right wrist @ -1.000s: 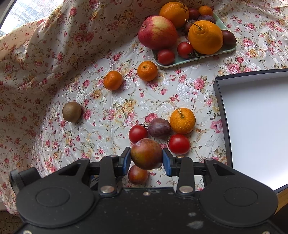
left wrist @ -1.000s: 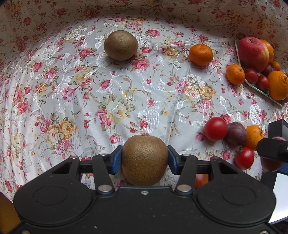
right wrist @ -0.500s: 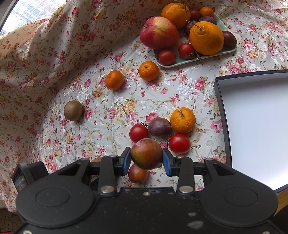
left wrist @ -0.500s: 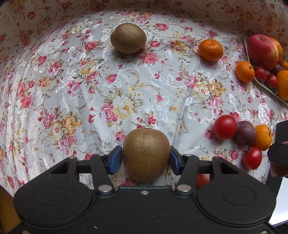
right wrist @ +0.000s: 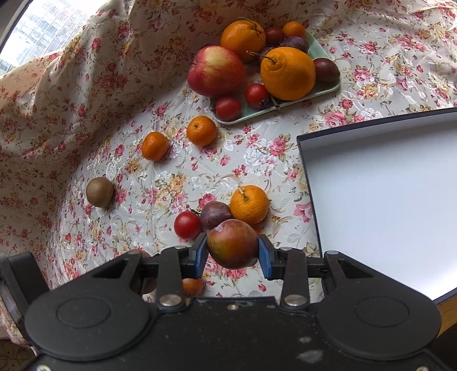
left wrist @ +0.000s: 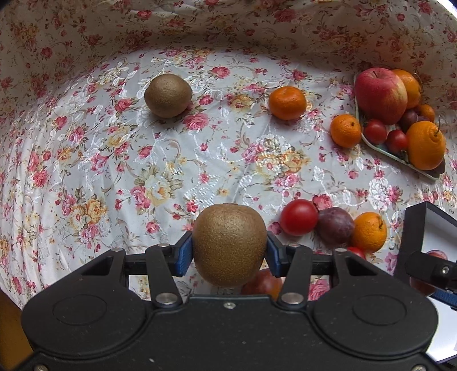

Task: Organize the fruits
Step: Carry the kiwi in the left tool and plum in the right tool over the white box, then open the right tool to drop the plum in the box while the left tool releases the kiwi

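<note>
Early going: left gripper (left wrist: 229, 252) clamping a kiwi (left wrist: 229, 245), right gripper (right wrist: 232, 254) clamping a plum (right wrist: 232, 243), white box (right wrist: 385, 199) at three o'clock unfilled, loose fruit scattered.

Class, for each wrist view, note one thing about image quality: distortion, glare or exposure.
Left wrist view: fisheye bends the floral tablecloth into a bowl shape, and its sheen glares white; the held kiwi is sharp. Right wrist view: the white box interior is washed out, featureless, and the window corner is bright and hazy.
</note>
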`<state>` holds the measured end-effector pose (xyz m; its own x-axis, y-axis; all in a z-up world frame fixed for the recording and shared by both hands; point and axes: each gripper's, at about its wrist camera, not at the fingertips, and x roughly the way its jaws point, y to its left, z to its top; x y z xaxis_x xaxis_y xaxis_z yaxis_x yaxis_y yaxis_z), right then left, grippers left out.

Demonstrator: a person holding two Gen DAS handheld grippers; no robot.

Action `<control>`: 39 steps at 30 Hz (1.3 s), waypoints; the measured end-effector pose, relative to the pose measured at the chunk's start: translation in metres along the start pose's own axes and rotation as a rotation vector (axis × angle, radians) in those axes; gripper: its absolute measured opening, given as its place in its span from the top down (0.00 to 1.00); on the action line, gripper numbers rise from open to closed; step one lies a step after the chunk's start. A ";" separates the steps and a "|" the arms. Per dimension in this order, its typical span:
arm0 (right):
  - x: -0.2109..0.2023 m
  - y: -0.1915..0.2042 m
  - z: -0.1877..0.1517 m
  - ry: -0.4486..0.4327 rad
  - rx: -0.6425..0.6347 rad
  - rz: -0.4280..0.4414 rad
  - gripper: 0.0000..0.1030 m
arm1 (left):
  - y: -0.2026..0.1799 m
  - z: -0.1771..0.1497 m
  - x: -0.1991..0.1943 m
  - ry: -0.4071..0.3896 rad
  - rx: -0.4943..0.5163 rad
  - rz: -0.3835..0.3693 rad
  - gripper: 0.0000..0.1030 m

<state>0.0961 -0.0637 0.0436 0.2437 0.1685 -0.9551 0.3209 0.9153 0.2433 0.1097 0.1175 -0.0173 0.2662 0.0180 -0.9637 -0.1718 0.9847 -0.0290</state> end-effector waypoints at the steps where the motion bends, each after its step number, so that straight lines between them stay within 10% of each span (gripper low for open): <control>1: -0.002 -0.008 0.002 -0.001 0.018 -0.001 0.63 | -0.006 0.000 -0.003 -0.009 0.007 0.001 0.45; 23: -0.038 -0.203 0.008 -0.062 0.328 -0.183 0.63 | -0.178 -0.059 -0.041 0.020 0.321 -0.229 0.45; 39: -0.049 -0.252 0.001 -0.080 0.371 -0.296 0.62 | -0.216 -0.085 -0.022 0.075 0.397 -0.198 0.45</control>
<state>0.0040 -0.3028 0.0295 0.1575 -0.1213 -0.9800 0.6885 0.7249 0.0210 0.0607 -0.1106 -0.0124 0.1849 -0.1761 -0.9669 0.2567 0.9583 -0.1255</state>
